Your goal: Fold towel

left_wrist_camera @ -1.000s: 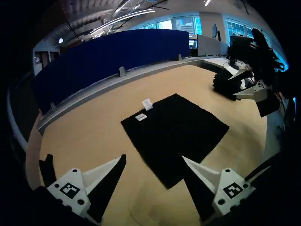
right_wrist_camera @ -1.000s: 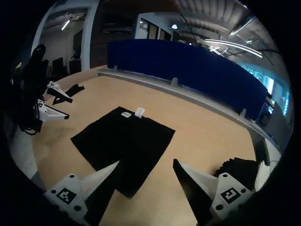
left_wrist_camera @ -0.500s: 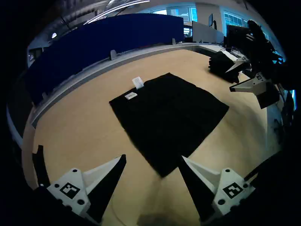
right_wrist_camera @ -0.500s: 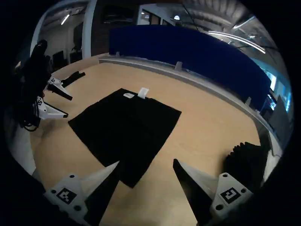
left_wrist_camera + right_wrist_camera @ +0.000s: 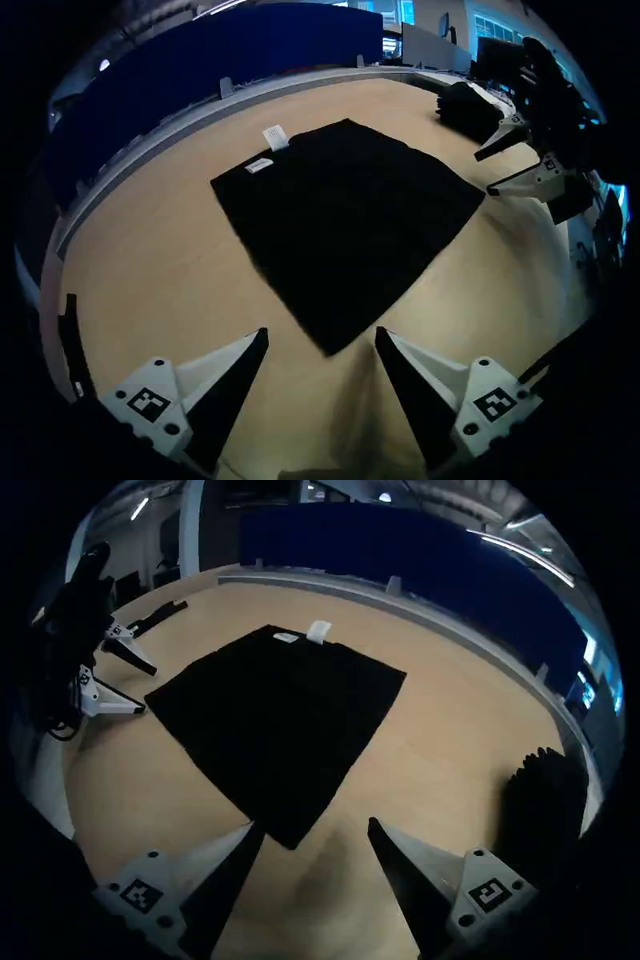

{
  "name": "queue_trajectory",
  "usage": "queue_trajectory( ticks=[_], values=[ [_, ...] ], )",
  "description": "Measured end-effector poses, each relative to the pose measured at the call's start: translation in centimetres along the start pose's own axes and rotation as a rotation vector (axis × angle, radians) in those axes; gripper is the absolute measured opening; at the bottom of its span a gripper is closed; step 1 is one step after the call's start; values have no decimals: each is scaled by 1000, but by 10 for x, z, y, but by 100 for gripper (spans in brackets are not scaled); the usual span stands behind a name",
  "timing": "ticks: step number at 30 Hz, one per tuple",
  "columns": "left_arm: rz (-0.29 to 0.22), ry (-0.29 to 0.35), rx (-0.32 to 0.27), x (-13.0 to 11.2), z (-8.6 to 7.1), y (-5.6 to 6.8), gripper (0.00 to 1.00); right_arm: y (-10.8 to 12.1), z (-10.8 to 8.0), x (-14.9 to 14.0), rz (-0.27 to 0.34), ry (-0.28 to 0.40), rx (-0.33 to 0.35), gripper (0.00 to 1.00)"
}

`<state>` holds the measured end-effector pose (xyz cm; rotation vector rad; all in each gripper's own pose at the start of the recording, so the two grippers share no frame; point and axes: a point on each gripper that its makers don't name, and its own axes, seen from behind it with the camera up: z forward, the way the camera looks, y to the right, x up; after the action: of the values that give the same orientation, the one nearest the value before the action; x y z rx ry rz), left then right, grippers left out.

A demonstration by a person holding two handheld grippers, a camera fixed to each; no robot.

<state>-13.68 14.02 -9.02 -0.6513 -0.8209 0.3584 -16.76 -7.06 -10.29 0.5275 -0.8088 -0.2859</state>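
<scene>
Towel (image 5: 344, 208): flat on your table (image 5: 160, 264).
Left gripper (image 5: 320, 330): spread wide, empty, at a towel corner.
Right gripper (image 5: 314, 824): likewise.

— What carries it all?
— A broad, pale wooden surface (image 5: 152, 256), curved along its far rim.
— And what lies on it?
— A black rectangular cloth towel (image 5: 344, 208), spread flat near the middle with one corner pointing this way, and two small white tags (image 5: 276, 138) at its far edge. Well apart from it, by the surface's edge, sits a stack of dark folded cloths (image 5: 544, 800).
</scene>
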Motion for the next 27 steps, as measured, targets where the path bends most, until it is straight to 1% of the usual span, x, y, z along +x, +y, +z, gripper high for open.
queue_trajectory(
  ticks=[12,17,24,27],
  values=[
    [-20,-27,-28,-6,3,8,99,-4,7,-10,18,-17,16,98],
    [-47,-35,-30,-8,3,10,97,-7,7,-12,19,-17,29,93],
    [-46,-36,-31,-8,3,12,91,-11,9,-14,19,-22,52,84],
    [-48,-38,-32,-8,3,12,90,-13,10,-15,14,-25,59,78]
  ],
)
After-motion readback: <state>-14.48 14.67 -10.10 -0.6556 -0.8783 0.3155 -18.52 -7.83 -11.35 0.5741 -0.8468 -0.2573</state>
